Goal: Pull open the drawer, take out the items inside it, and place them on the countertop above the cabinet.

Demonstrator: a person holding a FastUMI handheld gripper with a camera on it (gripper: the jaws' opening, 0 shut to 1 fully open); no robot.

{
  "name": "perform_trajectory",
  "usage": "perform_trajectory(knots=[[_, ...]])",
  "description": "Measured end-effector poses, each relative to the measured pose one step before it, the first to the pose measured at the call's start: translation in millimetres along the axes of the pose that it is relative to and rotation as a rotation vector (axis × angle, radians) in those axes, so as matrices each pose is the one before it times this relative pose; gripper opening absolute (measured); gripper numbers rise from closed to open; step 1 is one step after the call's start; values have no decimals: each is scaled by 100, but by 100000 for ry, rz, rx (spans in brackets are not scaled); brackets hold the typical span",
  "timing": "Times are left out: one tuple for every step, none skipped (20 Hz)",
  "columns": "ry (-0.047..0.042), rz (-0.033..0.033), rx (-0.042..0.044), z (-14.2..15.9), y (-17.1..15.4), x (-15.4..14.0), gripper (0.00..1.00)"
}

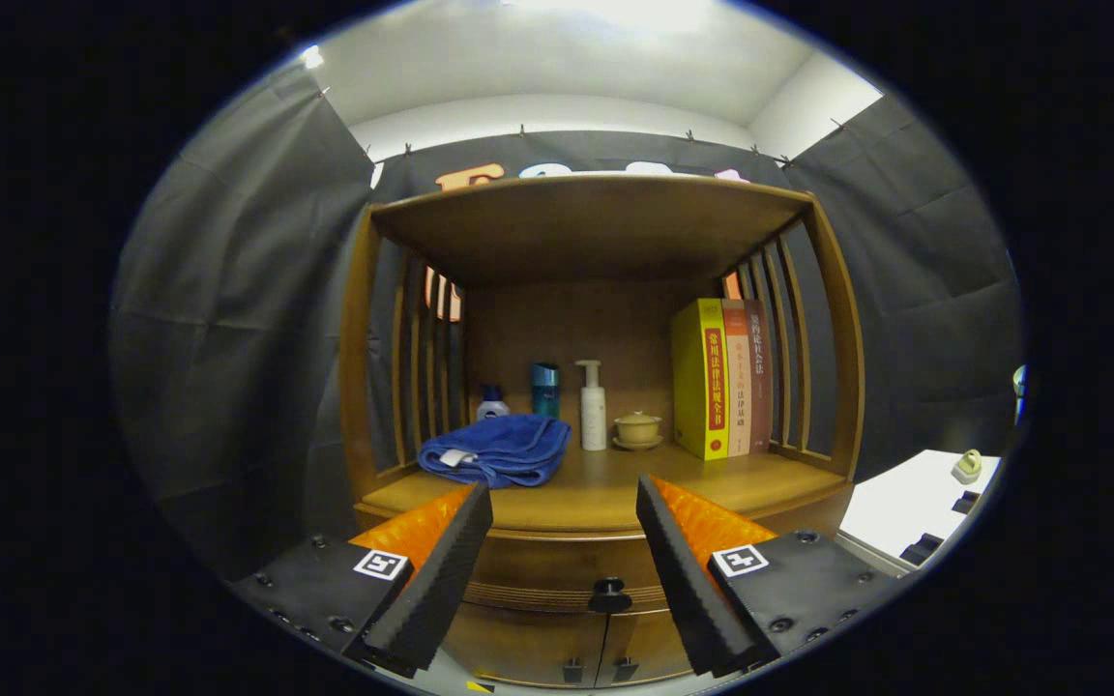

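Note:
A wooden cabinet stands ahead, with its drawer shut under the countertop. A small dark knob sits at the drawer's front, between my fingers and a little beyond them. My gripper is open, nothing between its fingers, held a short way in front of the drawer. A folded blue towel lies on the countertop just past the left finger. The drawer's inside is hidden.
On the countertop toward the back stand a small blue-capped bottle, a teal can, a white pump bottle, a yellowish lidded cup and three upright books. Two lower doors lie below the drawer. A white table stands to the right.

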State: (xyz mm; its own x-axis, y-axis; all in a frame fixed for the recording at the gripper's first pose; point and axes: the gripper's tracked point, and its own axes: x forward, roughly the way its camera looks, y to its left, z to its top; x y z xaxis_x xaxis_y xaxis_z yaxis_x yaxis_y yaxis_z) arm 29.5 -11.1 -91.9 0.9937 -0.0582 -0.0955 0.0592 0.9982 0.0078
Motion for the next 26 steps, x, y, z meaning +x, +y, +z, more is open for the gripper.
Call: perform_trajectory(knots=[[1371,-2300,153,-1519,-532,436,98],[1540,-464,111,-1638,-94,635,98],[1319,543,368,-1876,127,776,99],[951,933,254,-1586,157,562,99],[1229,595,113,-1685,62,690,99],[1828,245,-429,-1392,-128,319,99],[1564,-904,-747,-958,-425,119,99],[2403,-1162,-871,-1194,-413,58,99],[2360,-1379,-767,-1111,-445,217,99],[1830,-825,8,-920,-309,254,98],[1266,93,608,-731,-39,364,97],[799,318,1019,-585,-25,404,97],[964,263,1199,-532,-42,243,96],[721,-375,129,-425,-259,244,95],[594,-522,-347,-133,-274,218,94],[-70,-88,-928,57,27,207,94],[-377,518,-654,174,386,194,90],[-219,-260,-2526,36,-5,398,87],[-310,-937,-4049,168,-334,295,82],[-1215,168,-1665,-109,532,105,77],[114,-860,-3739,-205,-327,-206,71],[-50,-307,-1773,-218,-267,-443,66],[631,949,1544,-328,130,-157,60],[814,834,2376,-136,10,134,55],[-1149,10,2397,472,-126,426,53],[-406,-153,43,107,-37,246,51]])
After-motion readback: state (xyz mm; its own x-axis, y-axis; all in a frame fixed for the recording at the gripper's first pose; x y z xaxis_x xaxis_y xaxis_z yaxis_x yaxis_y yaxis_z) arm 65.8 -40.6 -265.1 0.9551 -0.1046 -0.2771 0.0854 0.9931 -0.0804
